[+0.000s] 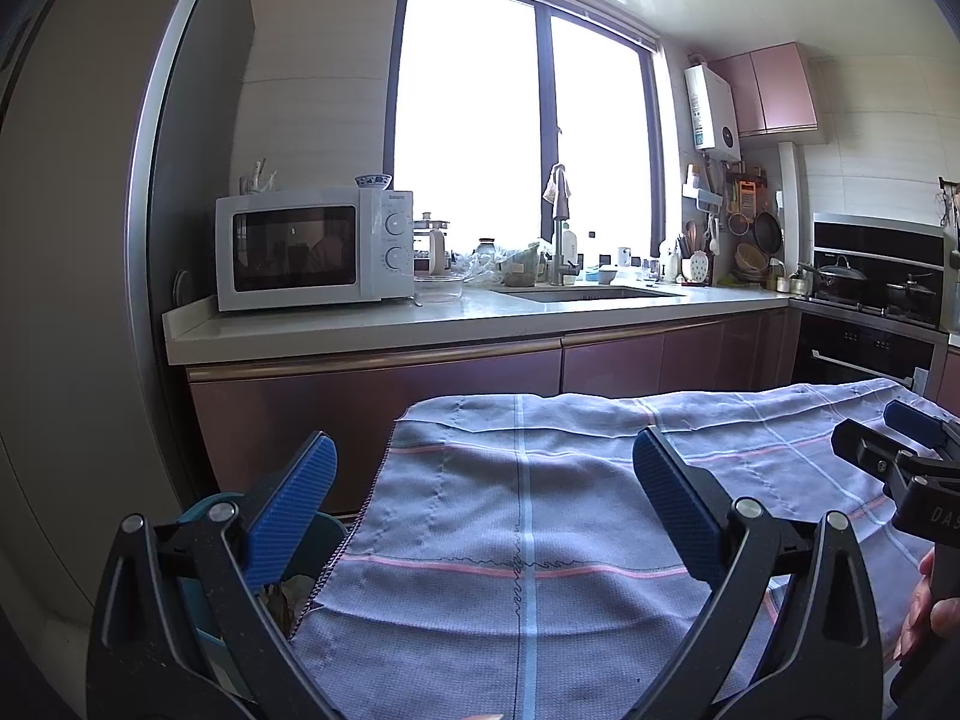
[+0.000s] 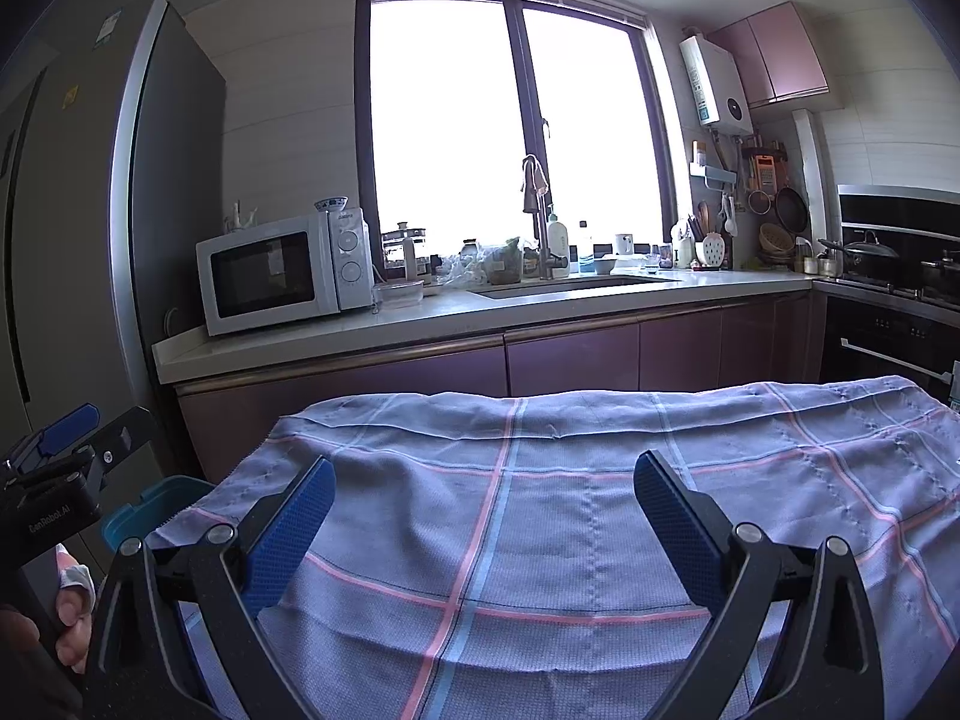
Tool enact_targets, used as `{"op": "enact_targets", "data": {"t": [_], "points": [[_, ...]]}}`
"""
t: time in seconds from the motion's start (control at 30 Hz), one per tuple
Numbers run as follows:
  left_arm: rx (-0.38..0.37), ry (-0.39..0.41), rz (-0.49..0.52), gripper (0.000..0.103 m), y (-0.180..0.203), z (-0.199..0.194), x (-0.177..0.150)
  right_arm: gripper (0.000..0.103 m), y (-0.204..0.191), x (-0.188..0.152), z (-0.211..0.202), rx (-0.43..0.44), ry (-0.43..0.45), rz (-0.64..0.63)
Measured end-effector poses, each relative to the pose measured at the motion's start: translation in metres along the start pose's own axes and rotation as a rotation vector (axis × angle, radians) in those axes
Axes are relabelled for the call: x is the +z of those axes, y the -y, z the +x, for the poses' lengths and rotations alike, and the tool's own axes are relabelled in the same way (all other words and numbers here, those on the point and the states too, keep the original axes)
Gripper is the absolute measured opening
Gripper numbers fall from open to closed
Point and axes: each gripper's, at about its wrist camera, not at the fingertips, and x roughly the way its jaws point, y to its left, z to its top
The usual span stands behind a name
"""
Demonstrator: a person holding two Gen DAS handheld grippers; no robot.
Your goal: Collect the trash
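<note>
Both our grippers, left gripper (image 1: 483,504) and right gripper (image 2: 483,531), gape wide, holding nothing above the grey-blue checked cloth (image 2: 540,480). No trash visible yet; next we search, maybe near the teal plastic bin (image 2: 156,507) at its left edge.

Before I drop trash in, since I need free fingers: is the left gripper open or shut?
Open. The left gripper holds its two blue fingers spread wide above the checked cloth, with nothing between them.

Left gripper (image 1: 483,507), right gripper (image 2: 483,516): black frames, blue textured pads, silver screws, white lettering.
</note>
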Motion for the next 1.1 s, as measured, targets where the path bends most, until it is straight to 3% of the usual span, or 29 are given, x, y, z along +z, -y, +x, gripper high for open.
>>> {"op": "enact_targets", "data": {"t": [1.1], "points": [[0.002,-0.008,0.000,0.097,0.0010,0.0012,-0.0016,0.096,0.0046,-0.0012,-0.0007,-0.009,-0.004,0.009]]}}
